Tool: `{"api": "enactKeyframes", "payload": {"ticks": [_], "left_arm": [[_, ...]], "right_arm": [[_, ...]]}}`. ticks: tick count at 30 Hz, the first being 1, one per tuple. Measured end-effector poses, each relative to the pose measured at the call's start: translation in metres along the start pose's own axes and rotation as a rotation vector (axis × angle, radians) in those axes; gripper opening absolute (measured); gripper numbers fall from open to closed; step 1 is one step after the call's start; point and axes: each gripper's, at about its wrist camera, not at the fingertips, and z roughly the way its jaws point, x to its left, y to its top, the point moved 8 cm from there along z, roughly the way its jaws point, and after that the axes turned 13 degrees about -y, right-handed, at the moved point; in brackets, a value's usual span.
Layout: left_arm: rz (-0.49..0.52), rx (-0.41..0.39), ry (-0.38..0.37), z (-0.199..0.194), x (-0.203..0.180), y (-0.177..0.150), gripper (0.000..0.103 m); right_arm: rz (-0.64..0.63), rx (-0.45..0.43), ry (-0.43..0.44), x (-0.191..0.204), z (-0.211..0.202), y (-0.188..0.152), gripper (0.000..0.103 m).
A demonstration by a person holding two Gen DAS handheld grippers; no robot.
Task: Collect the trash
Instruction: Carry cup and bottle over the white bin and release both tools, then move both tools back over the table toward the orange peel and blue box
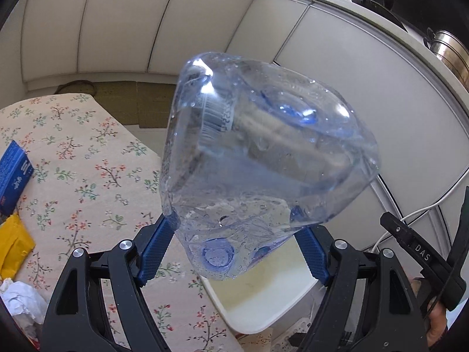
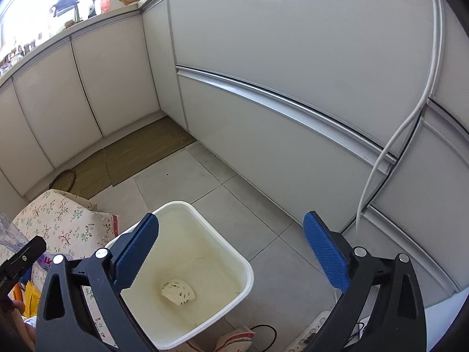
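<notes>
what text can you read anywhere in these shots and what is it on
"DAS": on the black handle of the right gripper, seen from the left wrist view.
Barcode label on the plastic bottle held by the left gripper: digits too blurred to read.
Blue box on the floral tablecloth: white print, too small to read.

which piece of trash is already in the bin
The crumpled floral-print wad at the bottom of the white bin. The plastic bottle is in the left gripper; the rest lies on the table.

Bright daylight, blown-out window (image 2: pixel 35 8) upper left, strong fisheye bending, dark vignetted corners
</notes>
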Motion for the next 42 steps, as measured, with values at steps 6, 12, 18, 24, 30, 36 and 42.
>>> {"api": "enactKeyframes", "payload": {"ticks": [6, 12, 18, 24, 30, 36, 42], "left_arm": [[-0.04, 0.063, -0.019, 0.031, -0.003, -0.01, 0.076], [-0.094, 0.105, -0.029, 0.049, 0.001, -0.008, 0.087], [-0.04, 0.087, 0.07, 0.033, 0.008, 0.0, 0.09], [0.009, 0.036, 0.222, -0.004, 0.018, -0.004, 0.095], [0.012, -0.037, 0.343, -0.052, 0.032, -0.001, 0.096], [0.002, -0.082, 0.469, -0.105, 0.06, -0.006, 0.096], [-0.03, -0.108, 0.565, -0.152, 0.088, -0.015, 0.096]], "right_arm": [[0.037, 0.031, -0.005, -0.016, 0.009, -0.001, 0.096], [0.033, 0.028, 0.004, -0.014, 0.007, -0.003, 0.096], [0.022, 0.024, 0.027, -0.007, 0.006, -0.004, 0.096], [-0.041, -0.005, 0.081, 0.022, -0.009, -0.011, 0.096], [-0.11, -0.059, 0.133, 0.057, -0.031, -0.018, 0.096], [-0.166, -0.09, 0.184, 0.094, -0.05, -0.028, 0.096], [-0.236, -0.106, 0.248, 0.138, -0.072, -0.042, 0.096]]}}
